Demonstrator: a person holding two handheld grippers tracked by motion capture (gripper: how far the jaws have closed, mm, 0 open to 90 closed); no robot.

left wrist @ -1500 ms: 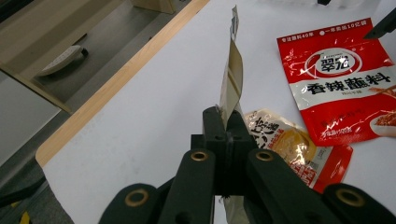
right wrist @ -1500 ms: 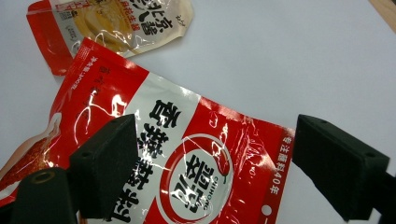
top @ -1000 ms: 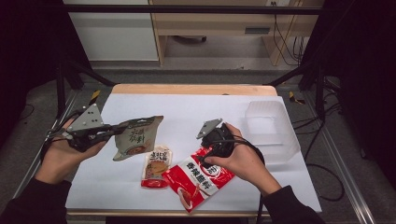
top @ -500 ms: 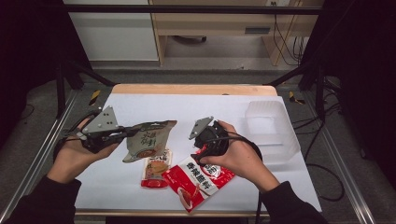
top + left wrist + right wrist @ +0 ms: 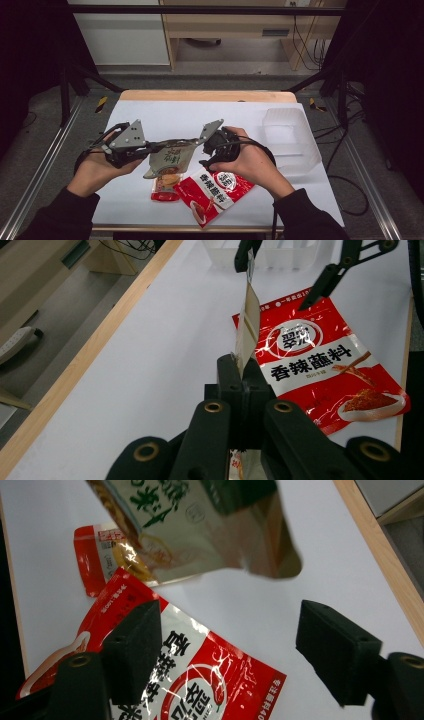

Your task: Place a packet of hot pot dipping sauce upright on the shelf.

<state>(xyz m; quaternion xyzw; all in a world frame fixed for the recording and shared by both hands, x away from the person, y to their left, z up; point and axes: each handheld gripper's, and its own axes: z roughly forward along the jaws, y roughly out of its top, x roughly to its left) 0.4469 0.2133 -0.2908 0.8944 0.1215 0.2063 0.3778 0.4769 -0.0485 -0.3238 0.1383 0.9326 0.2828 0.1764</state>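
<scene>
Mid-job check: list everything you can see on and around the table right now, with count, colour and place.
Table: one, white top with a wooden far edge, centre.
Olive-grey sachet: one, held above the table between the two hands, clamped by the left gripper.
Large red sachet: one, red with white lettering, flat on the table near the front edge, under the right hand.
Small red sachet: one, red and white, flat on the table beneath the held sachet.
Clear plastic tub: one, transparent, on the table's right side.
Cabinets: white and wood, beyond the table.
Left gripper: one, black with a grey plate, shut on the olive-grey sachet.
Right gripper: one, black, open, its jaws have just been closing, nothing between them.
</scene>
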